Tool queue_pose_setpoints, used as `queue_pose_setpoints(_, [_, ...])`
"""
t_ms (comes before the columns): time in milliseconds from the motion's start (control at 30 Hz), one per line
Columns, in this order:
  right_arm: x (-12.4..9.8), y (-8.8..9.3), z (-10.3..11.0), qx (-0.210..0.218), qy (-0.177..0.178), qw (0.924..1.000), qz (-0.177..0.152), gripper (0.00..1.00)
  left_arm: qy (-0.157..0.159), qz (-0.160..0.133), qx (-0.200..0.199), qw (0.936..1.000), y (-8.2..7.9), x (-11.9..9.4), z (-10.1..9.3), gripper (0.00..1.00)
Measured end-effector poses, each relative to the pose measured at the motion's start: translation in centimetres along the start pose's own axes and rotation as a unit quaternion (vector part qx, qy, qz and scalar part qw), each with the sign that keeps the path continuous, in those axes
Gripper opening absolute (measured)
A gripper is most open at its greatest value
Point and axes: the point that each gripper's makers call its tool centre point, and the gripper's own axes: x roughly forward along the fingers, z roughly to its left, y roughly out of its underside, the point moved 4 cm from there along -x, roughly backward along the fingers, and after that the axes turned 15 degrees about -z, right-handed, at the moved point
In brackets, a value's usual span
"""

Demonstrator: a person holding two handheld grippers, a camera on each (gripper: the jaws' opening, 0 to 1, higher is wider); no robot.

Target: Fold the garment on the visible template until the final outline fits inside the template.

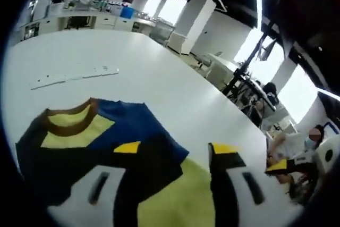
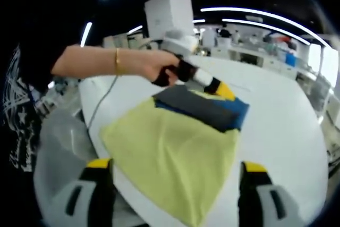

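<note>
A: Garment [image 2: 175,152] — where is it lying?

B: On the white tabletop [image 2: 281,126], near the edge closest to the person. In the right gripper view its yellow-green body is spread flat, with a dark and blue part folded over the far end.

A: And the left gripper [image 2: 215,86]?

B: It sits at that far end of the garment, held in the person's hand [image 2: 156,67]; whether its fingers are closed on cloth I cannot tell there. In the left gripper view its fingers [image 1: 226,184] stand apart over the garment, near the brown collar [image 1: 69,123].

A: The right gripper [image 2: 172,195]?

B: Its fingers are spread wide at the garment's near end, gripping nothing.
</note>
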Motion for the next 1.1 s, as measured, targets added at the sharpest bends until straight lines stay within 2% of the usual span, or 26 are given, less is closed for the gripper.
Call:
queue_pose_setpoints(133, [0.2,0.0,0.0,-0.006,-0.013,0.9999,0.008,0.99,0.002,-0.013,0.017,0.9998,-0.7,-1.4,0.3,0.72])
queue_pose_setpoints(300, [0.3,-0.3,0.0,-0.009,-0.031,0.9994,0.011,0.99,0.003,-0.038,0.031,0.9988,-1.9,-4.4,0.6,0.89])
queue_pose_setpoints(533, [0.4,-0.5,-0.5,-0.023,-0.045,0.9986,0.019,0.99,0.008,-0.051,0.061,0.9968,-2.1,-8.1,1.1,0.99])
queue_pose_setpoints(667, [0.5,-0.4,-0.6,-0.027,-0.055,0.9978,0.024,0.99,0.011,-0.039,0.093,0.9948,-1.4,-10.4,1.4,0.99])
queue_pose_setpoints(800, [0.3,-0.2,-0.7,-0.041,-0.062,0.9967,0.032,0.99,0.023,-0.036,0.082,0.9957,-0.9,-11.9,1.1,0.99])
queue_pose_setpoints(933, [0.1,0.4,-1.0,-0.052,-0.066,0.9952,0.050,0.99,0.036,-0.028,0.113,0.9925,0.0,-14.4,0.8,0.99])
queue_pose_setpoints(1100, [-0.3,1.0,-1.4,-0.055,-0.071,0.9940,0.062,0.99,0.036,-0.024,0.124,0.9914,1.4,-17.2,0.5,0.99])
